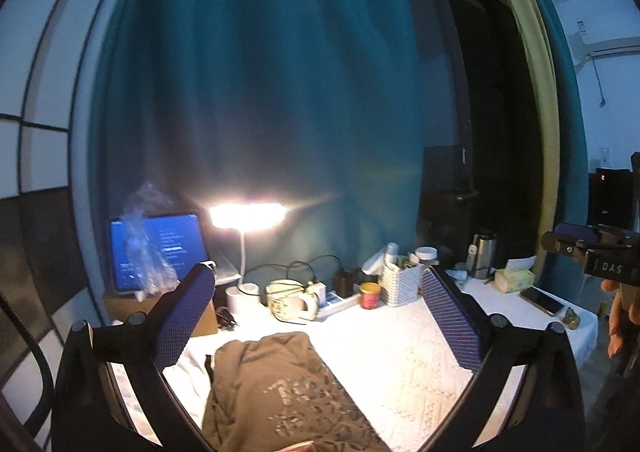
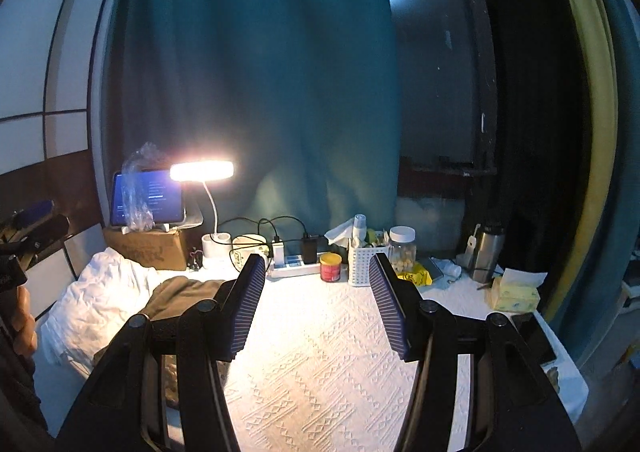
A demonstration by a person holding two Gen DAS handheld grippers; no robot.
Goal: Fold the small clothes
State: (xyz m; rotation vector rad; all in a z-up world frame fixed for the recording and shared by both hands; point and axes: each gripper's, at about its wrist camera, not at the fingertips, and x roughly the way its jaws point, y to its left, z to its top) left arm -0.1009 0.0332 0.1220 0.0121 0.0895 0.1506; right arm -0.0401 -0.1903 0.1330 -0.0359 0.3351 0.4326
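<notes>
Folding had barely begun, by the look of it: your olive-brown garment (image 1: 280, 392) lay rumpled and unfolded at the near left of the tabletop (image 2: 320, 352), its pale speckled print facing up, with crumpled white clothing (image 2: 96, 300) bunched beside it. Both still needed spreading and folding. You held your left hand-held gripper (image 1: 316, 316) above the brown garment with jaws wide and nothing between them; your right hand-held gripper (image 2: 318, 304) gaped equally empty over bare, white, ridge-patterned cloth. Fabrics looked soft, limp, creased.

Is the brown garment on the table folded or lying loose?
Loose. The brown garment lies rumpled and bunched on the white tablecloth, edges uneven, no neat fold visible.
</notes>
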